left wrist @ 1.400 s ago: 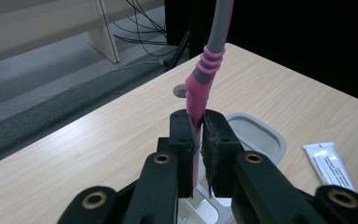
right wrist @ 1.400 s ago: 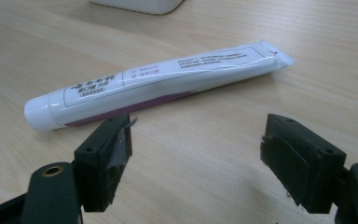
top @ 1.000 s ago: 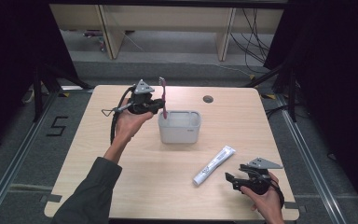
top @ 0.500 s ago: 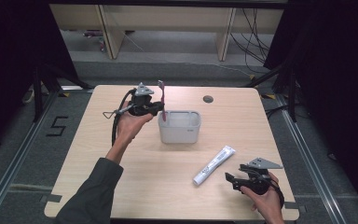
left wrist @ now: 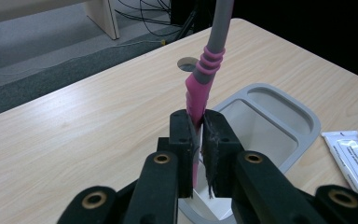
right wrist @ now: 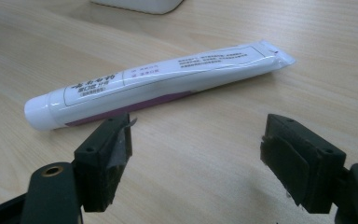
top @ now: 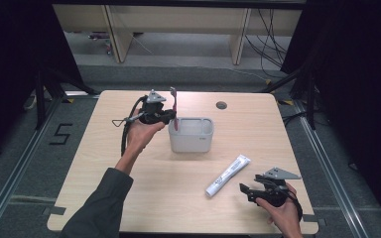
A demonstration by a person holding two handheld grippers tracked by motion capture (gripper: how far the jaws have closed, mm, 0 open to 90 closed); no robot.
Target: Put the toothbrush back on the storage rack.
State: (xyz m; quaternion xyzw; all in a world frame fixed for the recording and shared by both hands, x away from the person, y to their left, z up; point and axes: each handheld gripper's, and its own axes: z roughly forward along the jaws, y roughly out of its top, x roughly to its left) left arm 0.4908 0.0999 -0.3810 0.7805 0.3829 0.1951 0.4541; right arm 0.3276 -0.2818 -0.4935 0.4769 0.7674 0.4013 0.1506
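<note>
My left gripper is shut on a pink and grey toothbrush, which stands upright with its lower end inside the left compartment of a grey two-compartment holder. In the left gripper view the toothbrush rises from between the jaws above the holder. A white toothpaste tube lies on the table to the holder's front right. My right gripper hovers open just short of the tube's cap end. The right gripper view shows the tube lying across, beyond my right gripper.
A round cable hole sits near the table's far edge. Bare wood spreads to the left and front of the holder. Shelving legs and cables stand on the floor beyond the table.
The left gripper has lowered the toothbrush a little, so its end now sits deeper in the holder. The right gripper has stayed put.
</note>
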